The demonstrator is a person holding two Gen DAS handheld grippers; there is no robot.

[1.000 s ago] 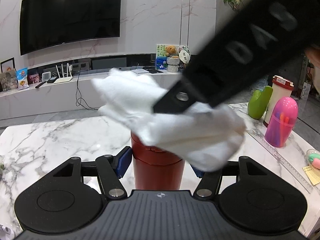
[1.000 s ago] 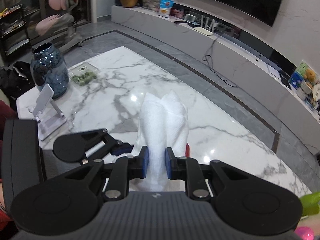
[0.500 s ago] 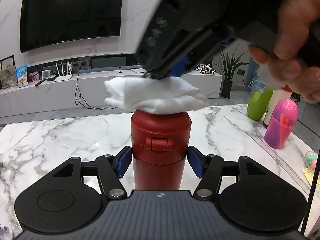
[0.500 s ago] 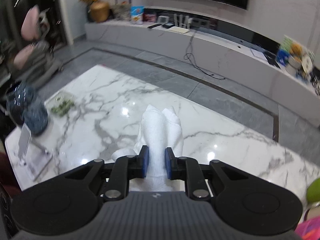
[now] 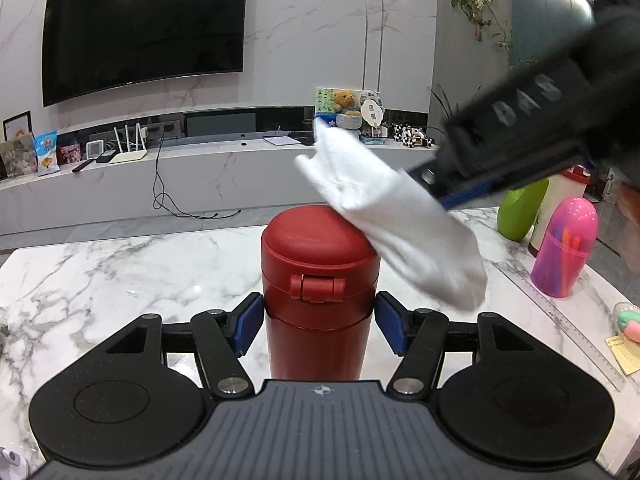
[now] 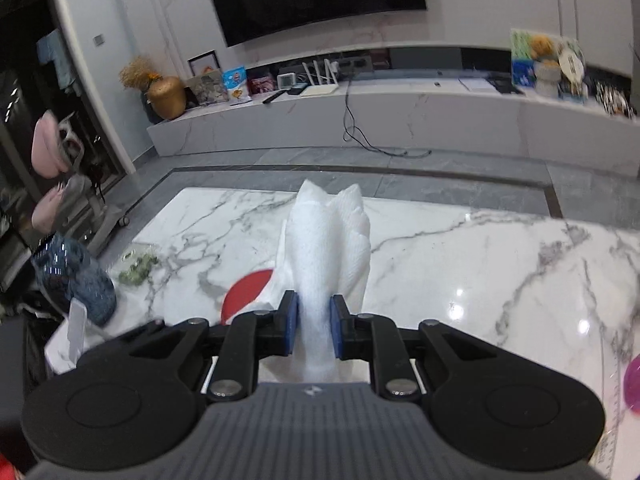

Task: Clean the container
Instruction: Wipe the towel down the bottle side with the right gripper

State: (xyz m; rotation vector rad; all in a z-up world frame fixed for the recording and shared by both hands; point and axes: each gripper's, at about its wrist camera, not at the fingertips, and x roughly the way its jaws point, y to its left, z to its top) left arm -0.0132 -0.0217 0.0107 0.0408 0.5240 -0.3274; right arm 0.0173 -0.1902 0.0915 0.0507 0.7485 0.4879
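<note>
A red flask with a closed flip lid stands upright on the marble table. My left gripper is shut on the flask's body, its blue pads against both sides. My right gripper is shut on a folded white cloth. In the left wrist view the cloth lies tilted against the right side of the flask's lid, with the right gripper coming in from the upper right. In the right wrist view the red lid shows below left of the cloth.
At the table's right stand a pink pen holder, a green object, a ruler and a small dish. At its left stand a blue vase, a white phone stand and a box of greens.
The cloth was flat on top of the lid half a second ago. It has slid off to the lid's right side and tilted, and the right gripper has swung right. The left gripper stays put.
</note>
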